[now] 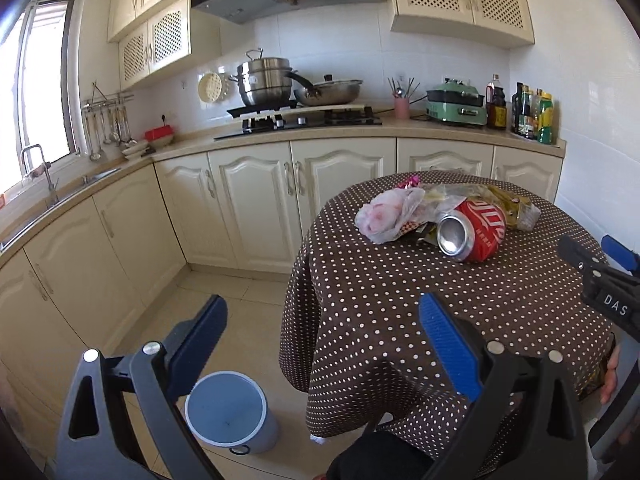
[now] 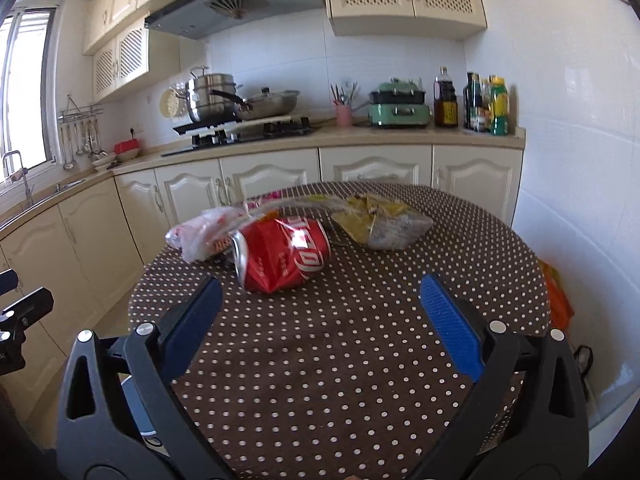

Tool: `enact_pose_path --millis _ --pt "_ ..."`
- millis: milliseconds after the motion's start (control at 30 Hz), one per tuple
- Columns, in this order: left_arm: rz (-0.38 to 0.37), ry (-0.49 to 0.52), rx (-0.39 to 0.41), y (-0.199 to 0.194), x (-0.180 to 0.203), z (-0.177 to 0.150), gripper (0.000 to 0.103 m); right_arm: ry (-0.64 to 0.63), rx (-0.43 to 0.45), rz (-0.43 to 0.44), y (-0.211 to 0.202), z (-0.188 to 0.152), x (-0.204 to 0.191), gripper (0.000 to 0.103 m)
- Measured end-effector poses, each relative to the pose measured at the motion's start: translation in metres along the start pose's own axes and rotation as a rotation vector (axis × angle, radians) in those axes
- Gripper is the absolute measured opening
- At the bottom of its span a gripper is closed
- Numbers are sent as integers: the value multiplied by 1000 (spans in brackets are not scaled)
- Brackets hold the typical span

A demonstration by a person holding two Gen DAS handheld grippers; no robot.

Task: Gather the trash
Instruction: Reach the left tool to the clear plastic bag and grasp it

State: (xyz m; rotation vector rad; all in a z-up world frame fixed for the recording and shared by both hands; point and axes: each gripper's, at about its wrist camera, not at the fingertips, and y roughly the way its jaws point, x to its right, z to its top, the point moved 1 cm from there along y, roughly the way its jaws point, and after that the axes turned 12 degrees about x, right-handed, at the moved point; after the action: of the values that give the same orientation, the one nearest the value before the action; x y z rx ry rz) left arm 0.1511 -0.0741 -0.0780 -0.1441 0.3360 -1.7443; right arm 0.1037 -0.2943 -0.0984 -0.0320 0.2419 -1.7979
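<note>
Trash sits in a little pile on the round table (image 2: 360, 360) with the dotted brown cloth: a squashed red soda can (image 2: 282, 254), a white plastic bag (image 1: 386, 216) just beside it, and a yellow wrapper (image 2: 380, 224) behind. Both grippers are spread wide and hold nothing. The right gripper (image 2: 320, 320) hangs over the table near the can. The left gripper (image 1: 322, 344) is at the table's edge, above a blue-gray trash bin (image 1: 230, 414) on the floor at lower left.

Bright daylight from the window (image 1: 38, 80) at left; sharp focus, strong fisheye bending, dark vignetted corners
</note>
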Motion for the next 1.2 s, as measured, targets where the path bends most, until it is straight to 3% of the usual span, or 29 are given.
enact_pose_path --millis 467,1200 --pt "75 17 -41 14 -18 -14 95 -37 -44 68 27 -14 -26 97" --pt "59 -5 -43 36 -41 -11 95 -49 -57 82 44 -5 -41 97"
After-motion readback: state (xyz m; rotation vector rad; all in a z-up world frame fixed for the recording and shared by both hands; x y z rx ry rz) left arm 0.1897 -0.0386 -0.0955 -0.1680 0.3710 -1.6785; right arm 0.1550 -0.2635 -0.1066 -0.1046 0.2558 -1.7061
